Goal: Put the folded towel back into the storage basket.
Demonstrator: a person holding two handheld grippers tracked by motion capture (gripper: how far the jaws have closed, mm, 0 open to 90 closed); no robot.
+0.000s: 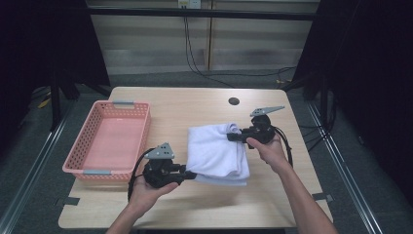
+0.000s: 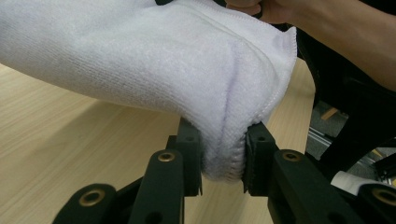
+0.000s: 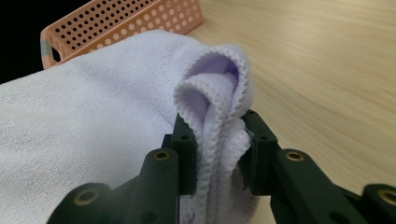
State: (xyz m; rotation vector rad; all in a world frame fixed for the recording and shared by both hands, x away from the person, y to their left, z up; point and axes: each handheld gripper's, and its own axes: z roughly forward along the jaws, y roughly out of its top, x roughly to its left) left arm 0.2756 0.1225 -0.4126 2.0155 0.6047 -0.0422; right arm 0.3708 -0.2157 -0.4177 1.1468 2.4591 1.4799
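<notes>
A folded white towel (image 1: 214, 151) hangs between my two grippers just above the wooden table (image 1: 195, 105). My left gripper (image 1: 191, 174) is shut on the towel's near left corner; in the left gripper view the folded edge of the towel (image 2: 224, 154) is pinched between the black pads. My right gripper (image 1: 233, 137) is shut on the far right corner, where several layers of the towel (image 3: 215, 126) bunch between its jaws. A person's hand holds each gripper from below.
A pink perforated basket (image 1: 109, 139) stands empty on the table's left side, and its end (image 3: 93, 28) shows behind the towel in the right gripper view. A dark round hole (image 1: 234, 101) sits near the table's far edge. Black curtains flank the table.
</notes>
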